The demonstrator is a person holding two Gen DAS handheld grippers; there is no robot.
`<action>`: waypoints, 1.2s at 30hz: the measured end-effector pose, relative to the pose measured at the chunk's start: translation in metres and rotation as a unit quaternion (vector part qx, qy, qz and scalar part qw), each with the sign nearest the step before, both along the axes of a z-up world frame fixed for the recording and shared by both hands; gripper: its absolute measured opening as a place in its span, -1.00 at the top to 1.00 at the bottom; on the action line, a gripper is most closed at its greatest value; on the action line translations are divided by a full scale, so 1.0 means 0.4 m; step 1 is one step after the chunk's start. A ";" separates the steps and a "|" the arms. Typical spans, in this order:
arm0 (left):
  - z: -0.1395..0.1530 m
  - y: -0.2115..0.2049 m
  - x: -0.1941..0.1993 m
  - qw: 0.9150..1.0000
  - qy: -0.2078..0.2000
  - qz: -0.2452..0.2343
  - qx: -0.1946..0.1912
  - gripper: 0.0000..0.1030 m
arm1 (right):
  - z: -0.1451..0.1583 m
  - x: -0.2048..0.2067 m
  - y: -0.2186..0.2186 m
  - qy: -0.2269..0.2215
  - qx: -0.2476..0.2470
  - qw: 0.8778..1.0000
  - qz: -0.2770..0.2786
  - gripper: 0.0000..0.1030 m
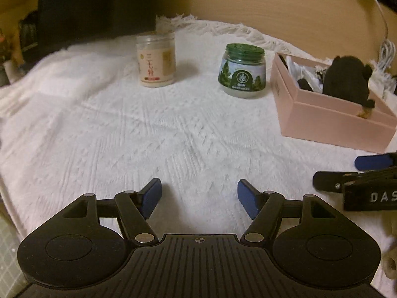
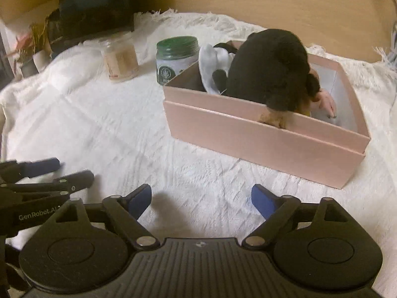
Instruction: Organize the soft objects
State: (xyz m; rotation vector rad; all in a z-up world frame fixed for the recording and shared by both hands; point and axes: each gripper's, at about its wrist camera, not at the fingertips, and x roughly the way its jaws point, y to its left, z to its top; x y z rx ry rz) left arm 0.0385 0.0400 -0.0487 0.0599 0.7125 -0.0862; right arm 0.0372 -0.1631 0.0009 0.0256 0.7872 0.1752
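A pink box [image 2: 268, 146] stands on the white blanket [image 2: 99, 129]; it also shows in the left wrist view [image 1: 330, 121] at the right. Inside it sit a black plush toy [image 2: 270, 72], also in the left wrist view [image 1: 347, 79], and a white soft item [image 2: 213, 62]. My right gripper [image 2: 201, 198] is open and empty, over the blanket in front of the box. My left gripper [image 1: 199, 196] is open and empty over bare blanket. Each gripper shows at the edge of the other's view, the right one [image 1: 347, 173] and the left one [image 2: 57, 171].
A clear jar with cream contents [image 1: 156, 59] and a green-lidded jar [image 1: 243, 70] stand on the blanket behind, left of the box. A wooden wall [image 1: 273, 5] runs along the back. A white cable [image 1: 382, 24] hangs at the far right. Dark clutter [image 2: 74, 12] fills the back left.
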 end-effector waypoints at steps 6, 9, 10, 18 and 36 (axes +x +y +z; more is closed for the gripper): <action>0.002 -0.007 -0.027 0.999 -0.014 0.032 0.001 -0.43 | -0.014 0.002 0.011 -0.002 -0.036 0.999 -0.034 -1.00; -0.001 -0.016 -0.037 0.999 -0.017 0.035 -0.001 -0.42 | -0.014 0.005 0.007 -0.003 -0.035 0.999 -0.030 -1.00; -0.001 -0.018 -0.041 0.999 -0.018 0.034 -0.001 -0.42 | -0.014 0.001 0.002 -0.003 -0.033 0.999 -0.029 -1.00; -0.003 -0.029 -0.055 0.999 -0.022 0.037 -0.001 -0.42 | -0.035 -0.033 -0.010 -0.053 -0.024 0.998 -0.016 -1.00; -0.003 -0.031 -0.058 0.999 -0.023 0.042 -0.002 -0.42 | -0.033 -0.036 -0.010 -0.053 -0.024 0.998 -0.016 -1.00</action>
